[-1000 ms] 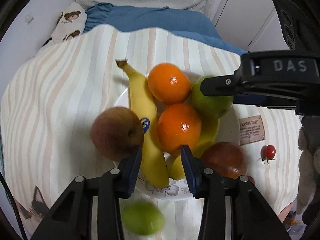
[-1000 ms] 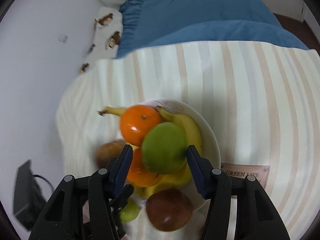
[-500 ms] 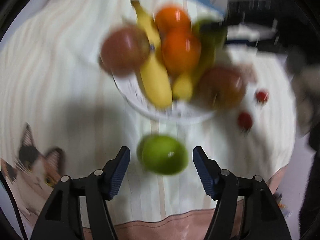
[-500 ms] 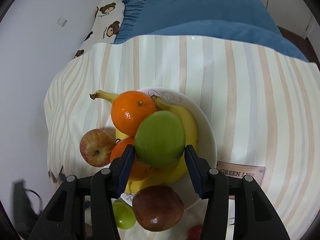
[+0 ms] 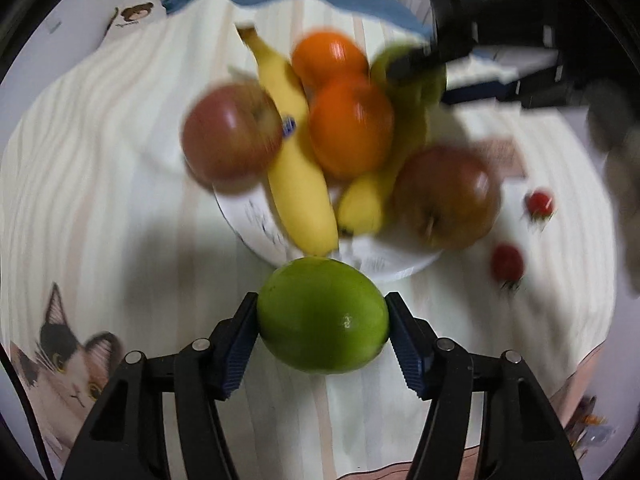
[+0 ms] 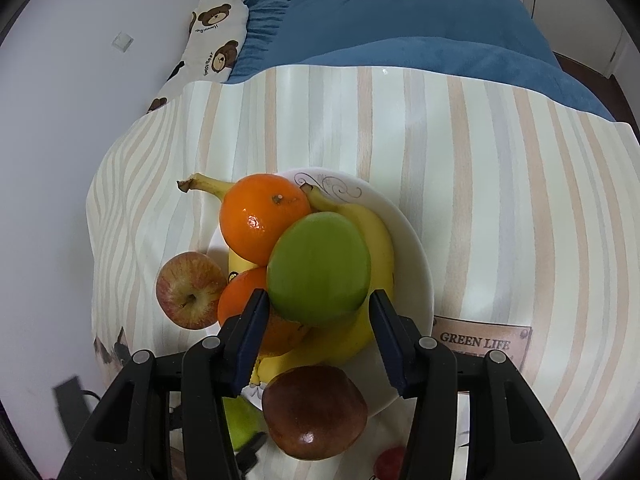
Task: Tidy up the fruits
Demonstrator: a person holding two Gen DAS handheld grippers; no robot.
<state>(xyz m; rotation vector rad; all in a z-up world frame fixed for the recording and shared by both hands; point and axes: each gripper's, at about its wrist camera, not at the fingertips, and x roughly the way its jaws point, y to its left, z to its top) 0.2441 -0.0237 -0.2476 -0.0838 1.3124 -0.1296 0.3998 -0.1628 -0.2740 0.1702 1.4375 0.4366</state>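
A white plate (image 6: 416, 240) on the striped tablecloth holds two oranges (image 6: 260, 222), bananas (image 5: 298, 184), a green apple (image 6: 318, 268) and a dark red apple (image 6: 314, 412). A red apple (image 6: 188, 290) leans at the plate's left edge. My left gripper (image 5: 322, 326) has its pads against both sides of a green lime (image 5: 322, 314) on the cloth in front of the plate. My right gripper (image 6: 316, 336) is open just above the green apple, fingers either side, not touching.
Two small red fruits (image 5: 507, 262) lie on the cloth right of the plate. A "GREEN LIFE" label (image 6: 478, 342) is printed beside the plate. A blue blanket (image 6: 400, 28) and bear-print pillow (image 6: 212, 36) lie beyond the table.
My left gripper drew back from the plate, dropped toward the cloth and came around the green lime, its jaws narrowing onto it. My right gripper stayed over the green apple.
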